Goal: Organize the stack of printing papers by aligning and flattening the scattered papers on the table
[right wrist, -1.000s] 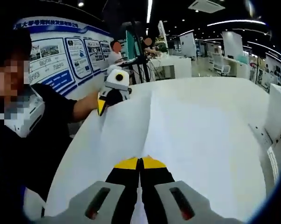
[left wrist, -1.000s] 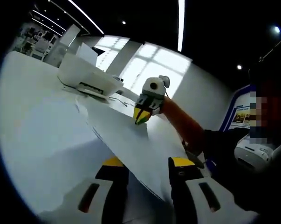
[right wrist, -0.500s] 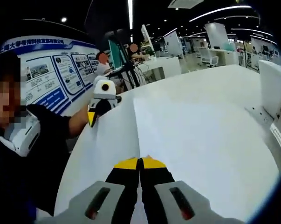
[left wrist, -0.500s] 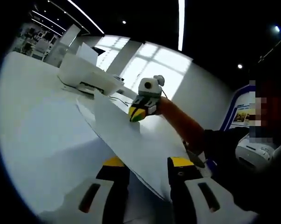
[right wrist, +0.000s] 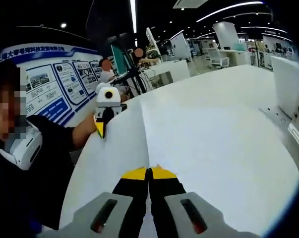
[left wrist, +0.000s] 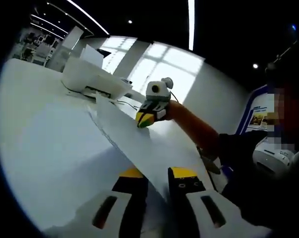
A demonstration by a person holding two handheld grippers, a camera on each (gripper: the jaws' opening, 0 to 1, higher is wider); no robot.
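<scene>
Squaring the paper stack point(left wrist: 139, 148) wants both ends level over the white tabletop point(left wrist: 45, 134). Left hand-held gripper point(left wrist: 158, 173): jaws narrowly apart around the near edge, contact unclear. Right hand-held gripper point(right wrist: 149, 171) is clamped on the far edge; pull gently taut, then lower flat.

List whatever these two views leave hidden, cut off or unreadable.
- Left gripper view: the paper hides the table beneath it.
- Left gripper view: the printer markings are too small to read.
- Right gripper view: the wall poster text is too small to read.
- Right gripper view: the printer is cut off at the right edge.
</scene>
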